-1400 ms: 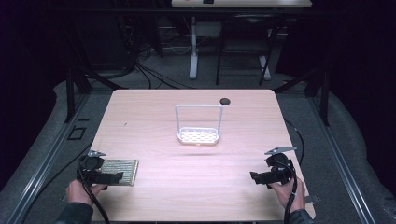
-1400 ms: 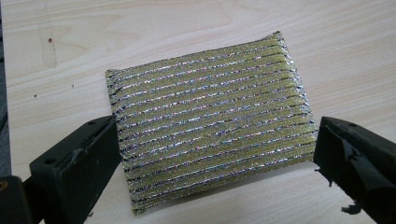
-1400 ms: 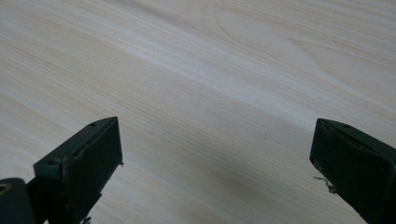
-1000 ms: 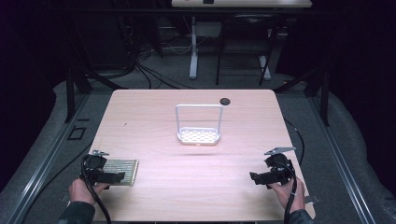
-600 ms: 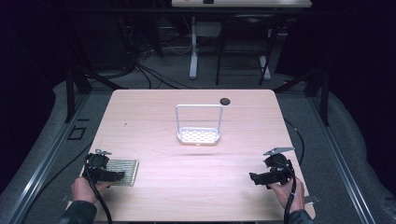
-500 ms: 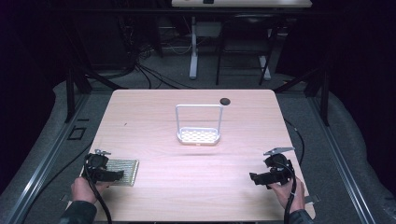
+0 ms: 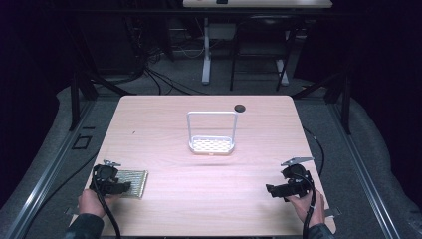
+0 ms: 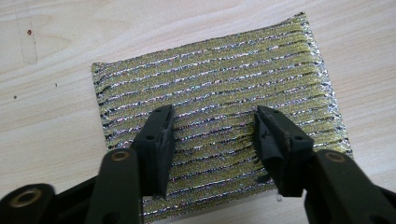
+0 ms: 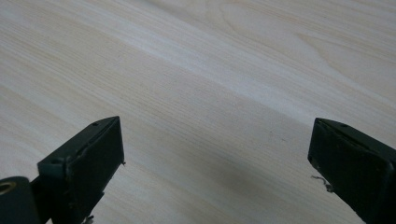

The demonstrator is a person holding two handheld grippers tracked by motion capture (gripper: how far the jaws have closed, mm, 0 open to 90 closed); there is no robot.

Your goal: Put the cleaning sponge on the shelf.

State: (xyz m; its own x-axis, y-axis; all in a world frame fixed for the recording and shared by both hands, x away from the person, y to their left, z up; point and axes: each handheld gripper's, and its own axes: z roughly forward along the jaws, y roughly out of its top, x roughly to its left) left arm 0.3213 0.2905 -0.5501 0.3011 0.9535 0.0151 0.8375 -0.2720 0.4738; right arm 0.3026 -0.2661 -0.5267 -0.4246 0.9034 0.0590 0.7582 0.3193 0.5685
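Currently, the left gripper point(image 8: 212, 140) is being held low over a gold-and-silver scouring pad point(image 8: 219, 105) lying flat at the tabletop's point(image 7: 209, 199) near left corner, its fingers point(image 8: 156, 140) being kept parted over the pad. The right gripper point(image 9: 217, 163) is being held above bare wood, fingers spread wide.

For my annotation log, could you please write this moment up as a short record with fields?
surface: wooden table
centre: white wire rack, upright, perforated base
far edge: small dark round object
near left: gold metallic scouring pad, lying flat
left tool: open, jaws over the pad
right tool: open, over bare table, holding nothing
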